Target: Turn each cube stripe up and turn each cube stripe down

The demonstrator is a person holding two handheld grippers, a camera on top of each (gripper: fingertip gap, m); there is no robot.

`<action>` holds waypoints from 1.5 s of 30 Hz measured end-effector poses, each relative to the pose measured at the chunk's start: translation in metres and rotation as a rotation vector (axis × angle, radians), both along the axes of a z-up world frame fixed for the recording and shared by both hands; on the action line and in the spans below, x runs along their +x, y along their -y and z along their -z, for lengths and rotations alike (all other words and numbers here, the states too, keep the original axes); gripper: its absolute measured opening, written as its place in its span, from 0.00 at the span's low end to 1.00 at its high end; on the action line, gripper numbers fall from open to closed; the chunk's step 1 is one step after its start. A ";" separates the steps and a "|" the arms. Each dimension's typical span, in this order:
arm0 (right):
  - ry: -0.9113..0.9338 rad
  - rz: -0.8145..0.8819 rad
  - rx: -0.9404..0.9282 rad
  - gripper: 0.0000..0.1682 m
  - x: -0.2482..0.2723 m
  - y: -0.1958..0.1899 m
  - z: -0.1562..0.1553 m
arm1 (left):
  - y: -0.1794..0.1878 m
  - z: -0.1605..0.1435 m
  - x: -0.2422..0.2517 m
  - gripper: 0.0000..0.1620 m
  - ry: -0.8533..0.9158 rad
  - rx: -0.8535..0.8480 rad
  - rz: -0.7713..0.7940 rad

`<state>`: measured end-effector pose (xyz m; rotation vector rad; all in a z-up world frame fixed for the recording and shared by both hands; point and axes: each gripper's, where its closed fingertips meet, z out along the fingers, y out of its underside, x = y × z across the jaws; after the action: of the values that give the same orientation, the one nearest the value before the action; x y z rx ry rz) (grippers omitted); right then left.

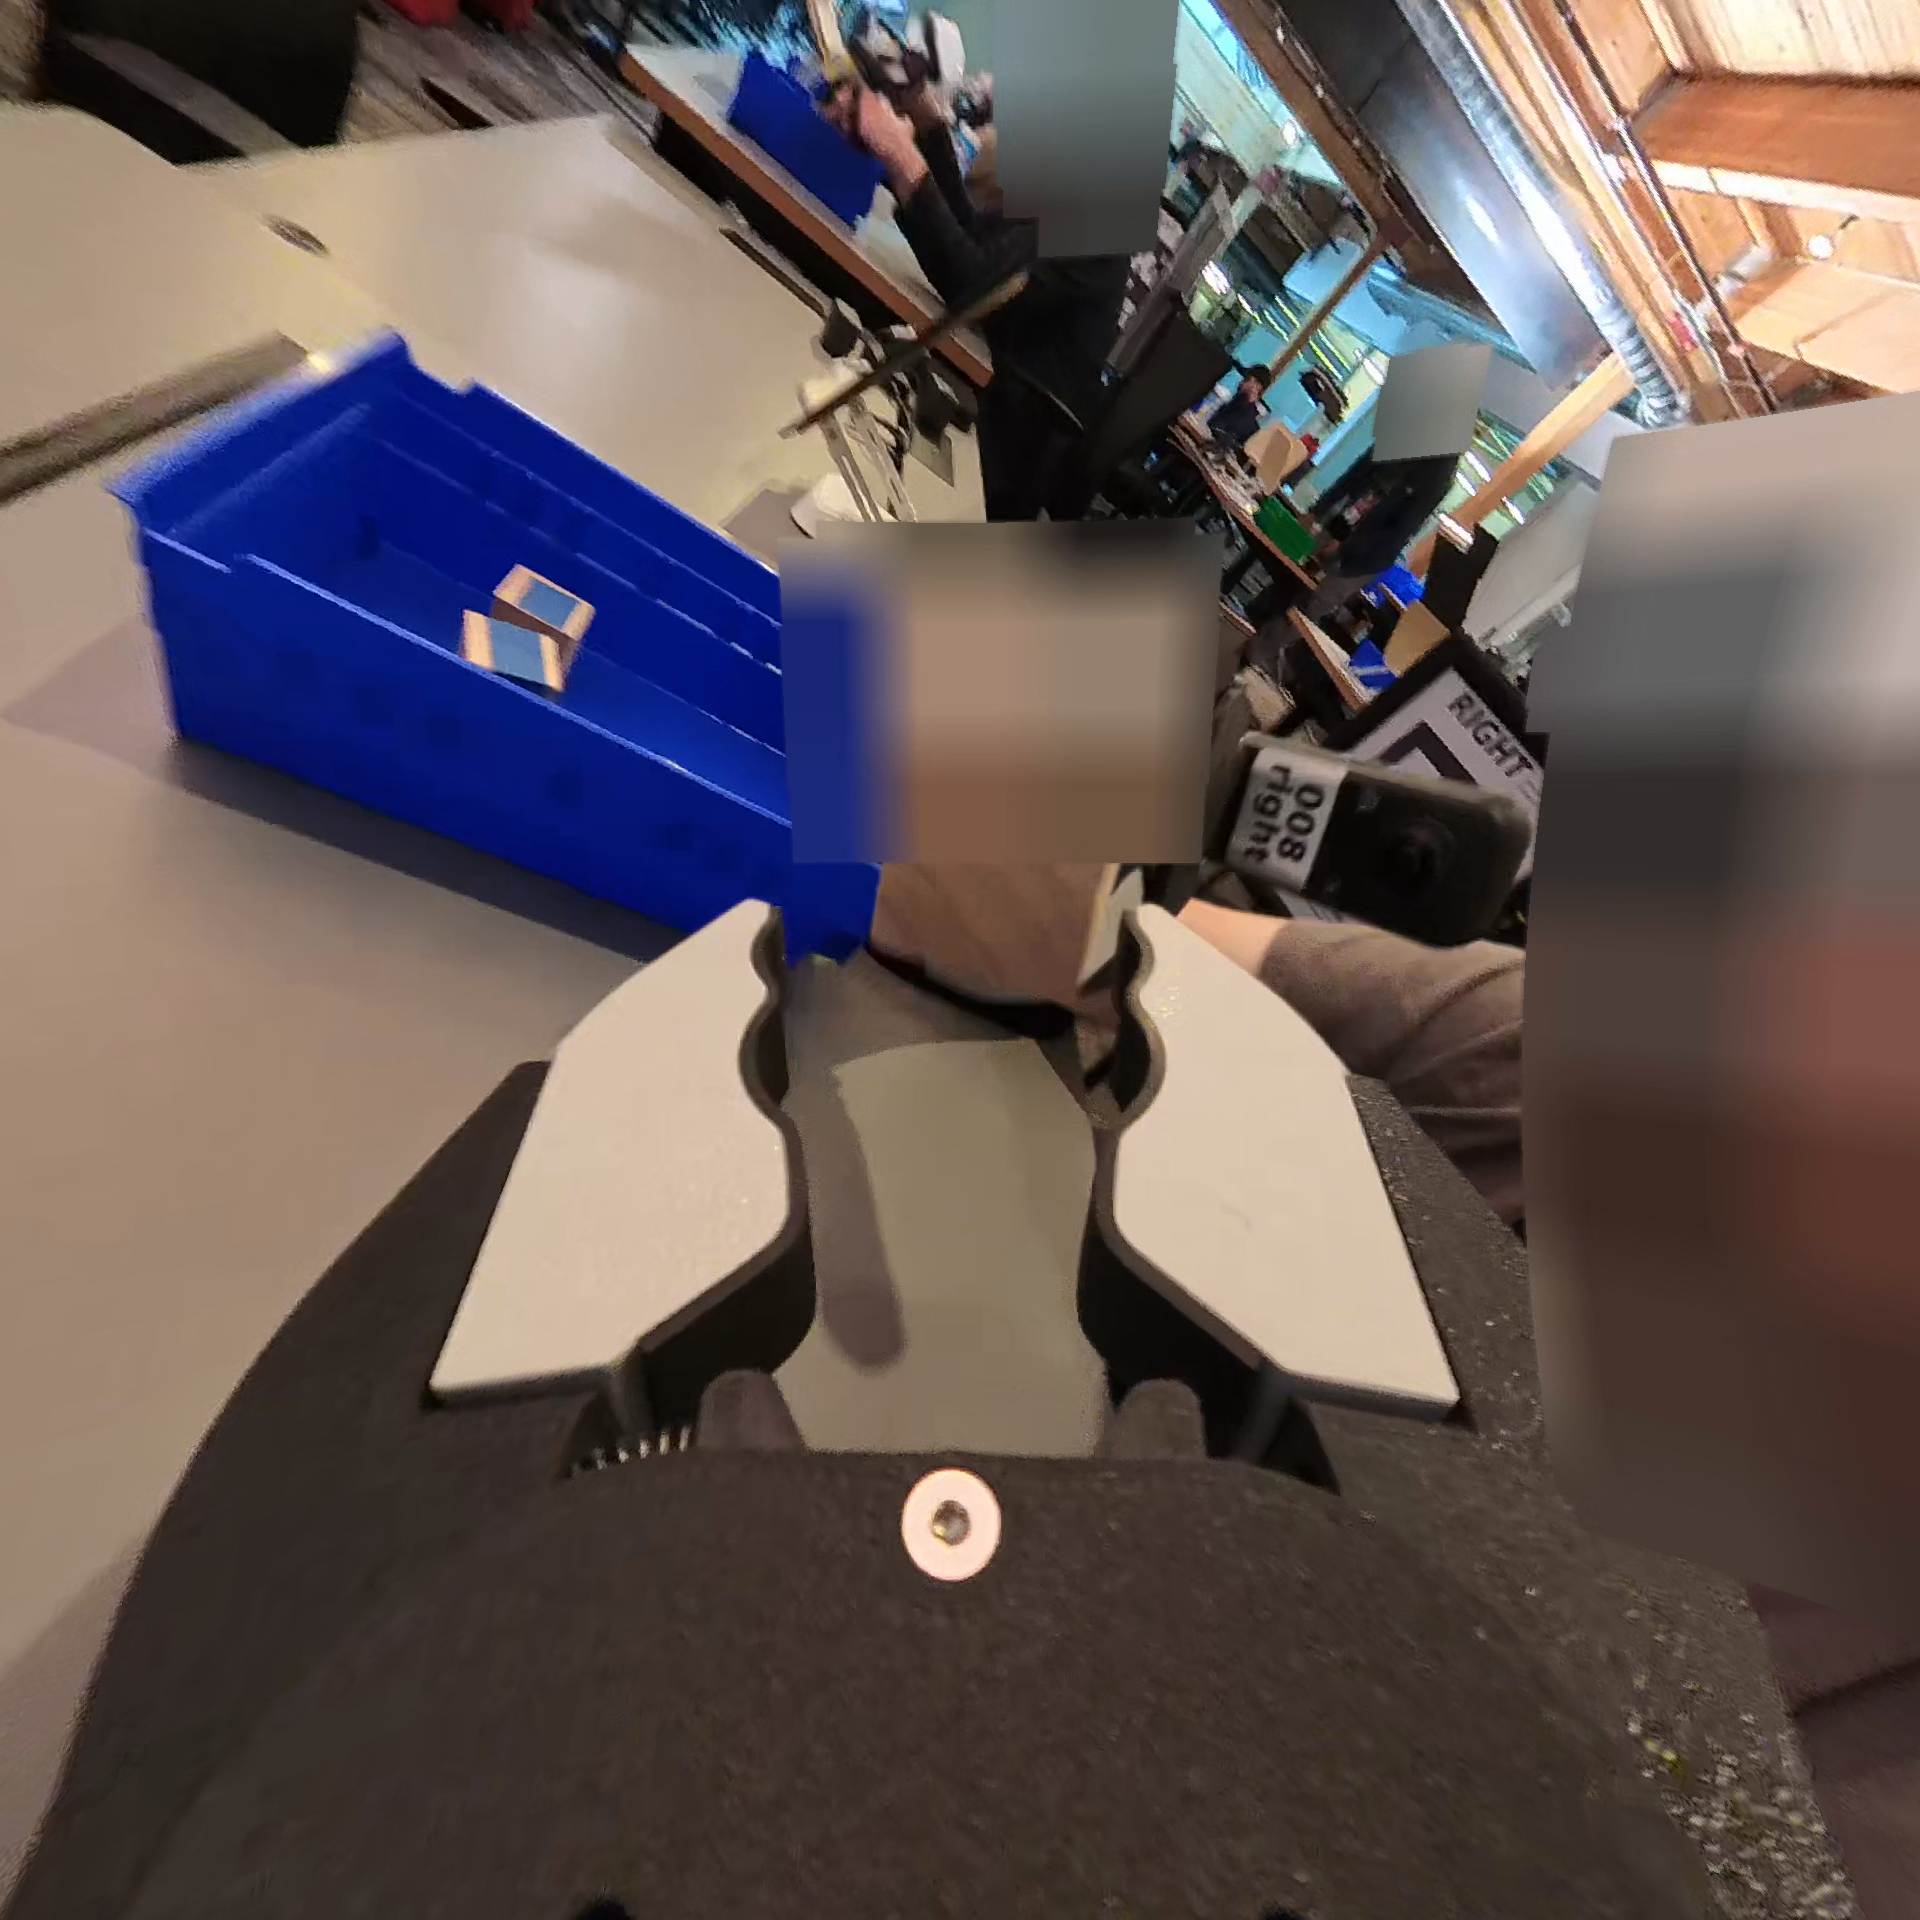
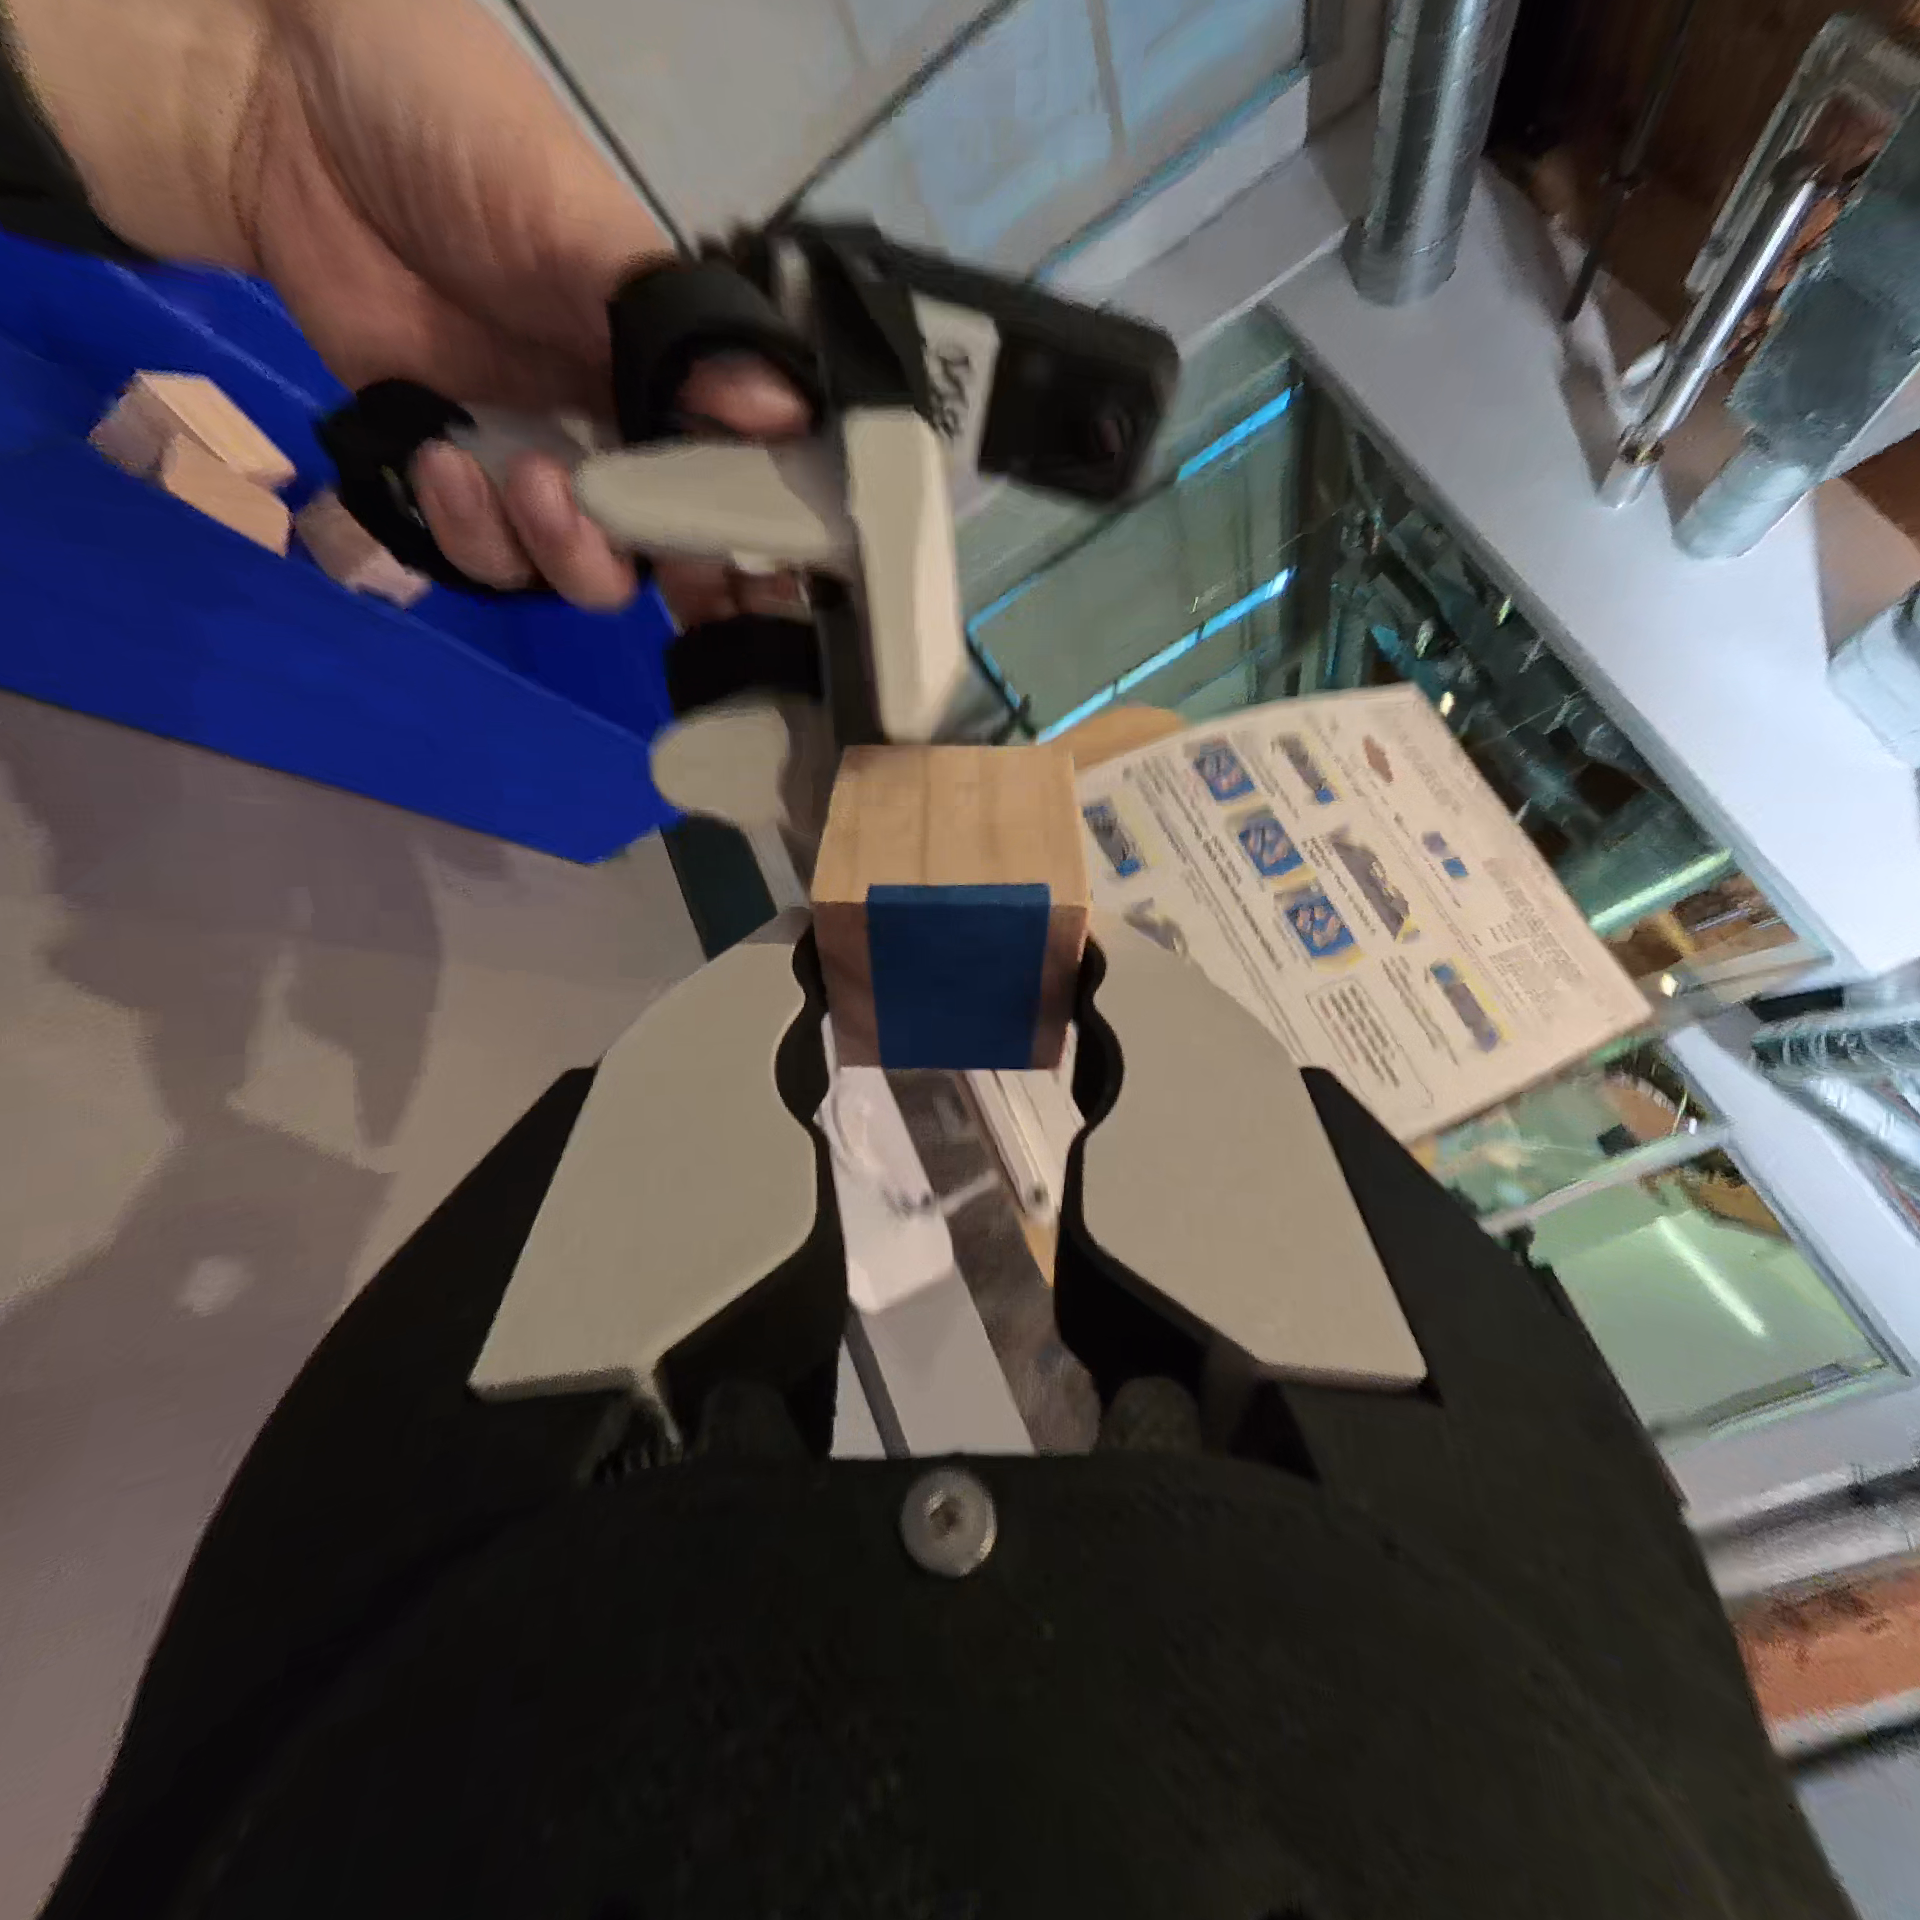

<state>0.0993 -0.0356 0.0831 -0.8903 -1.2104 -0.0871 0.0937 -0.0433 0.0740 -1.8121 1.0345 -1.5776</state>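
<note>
Right tongs [image 2: 951, 961] were pinching the cube [image 2: 951, 883] midair, blue stripe [image 2: 956, 977] facing back toward the camera, while the spread, empty left tongs [image 1: 951, 940] sat just beyond it, nearer the blue bin [image 2: 343, 665].

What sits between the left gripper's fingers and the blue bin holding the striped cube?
Only bare grey table in the left wrist view. The left gripper is open and empty; the blue bin with the cube lies beyond it.

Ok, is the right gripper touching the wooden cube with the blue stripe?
Touching. The right wrist view shows the right gripper with both fingertips pressed against opposite sides of the wooden cube, holding it in the air.
</note>
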 end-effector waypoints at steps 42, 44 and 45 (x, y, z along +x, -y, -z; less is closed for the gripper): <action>0.173 0.598 -1.071 0.32 0.210 -0.135 0.143 | -0.051 -0.048 -0.162 0.27 -0.220 0.403 -0.587; 0.197 0.606 -1.064 0.32 0.210 -0.133 0.143 | -0.058 -0.032 -0.202 0.23 -0.411 0.414 -0.727; 0.208 0.610 -1.060 0.32 0.210 -0.132 0.144 | -0.063 -0.023 -0.226 0.23 -0.521 0.406 -0.813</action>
<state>0.3096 0.0967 -0.0604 -2.2121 -1.1059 -0.0192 -0.1321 0.0195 0.0970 -2.0007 0.6043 -0.3968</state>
